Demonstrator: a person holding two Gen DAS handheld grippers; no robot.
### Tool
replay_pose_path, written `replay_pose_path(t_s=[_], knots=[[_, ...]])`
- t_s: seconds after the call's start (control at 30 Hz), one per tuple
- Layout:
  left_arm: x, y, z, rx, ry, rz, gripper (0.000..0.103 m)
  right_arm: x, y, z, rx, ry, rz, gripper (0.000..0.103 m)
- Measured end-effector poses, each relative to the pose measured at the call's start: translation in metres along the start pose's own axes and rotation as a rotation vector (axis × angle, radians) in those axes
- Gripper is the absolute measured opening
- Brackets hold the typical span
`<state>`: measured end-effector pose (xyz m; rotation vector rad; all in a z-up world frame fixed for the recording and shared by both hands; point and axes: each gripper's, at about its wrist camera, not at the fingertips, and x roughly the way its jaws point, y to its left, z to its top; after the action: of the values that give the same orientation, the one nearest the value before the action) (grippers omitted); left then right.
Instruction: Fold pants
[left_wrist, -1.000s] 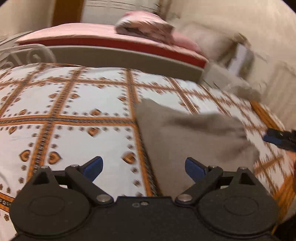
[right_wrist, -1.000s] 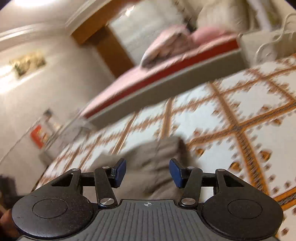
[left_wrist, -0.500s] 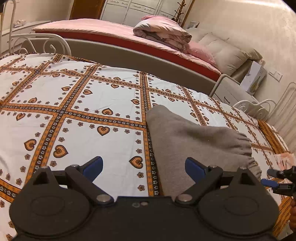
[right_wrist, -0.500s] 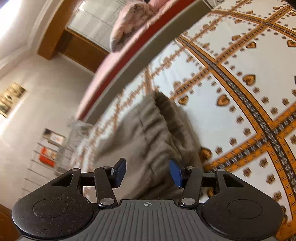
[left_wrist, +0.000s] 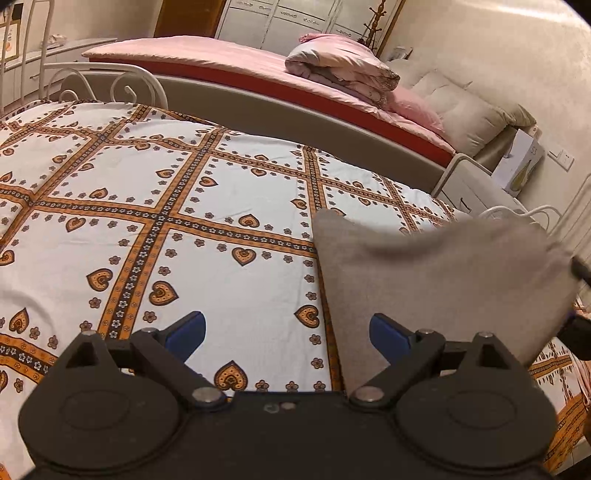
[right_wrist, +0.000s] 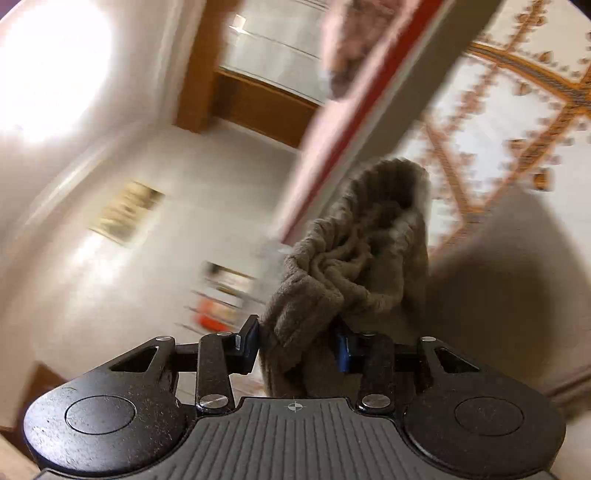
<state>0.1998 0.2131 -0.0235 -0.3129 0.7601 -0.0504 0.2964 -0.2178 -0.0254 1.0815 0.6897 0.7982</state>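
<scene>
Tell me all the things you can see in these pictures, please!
pants: one, grey-brown, on the patterned bed, one end lifted in the right gripper
bedspread: one, white with orange bands and hearts, covering the near bed
second bed: one, pink cover over red, behind the near bed
quilt: one, pink, rolled up on the second bed
cushions: beige, at the head of the second bed
left gripper: one, black with blue pads, open above the bedspread
right gripper: one, black with blue pads, closing on the pants
</scene>
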Motion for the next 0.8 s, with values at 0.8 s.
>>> replay_pose_path(t_s=[0.8], knots=[[0.014,-0.02,0.0,0.014,0.003,-0.019,0.089,-0.013,-0.055,0.003,0.014,-0.006,-0.527,0.035]])
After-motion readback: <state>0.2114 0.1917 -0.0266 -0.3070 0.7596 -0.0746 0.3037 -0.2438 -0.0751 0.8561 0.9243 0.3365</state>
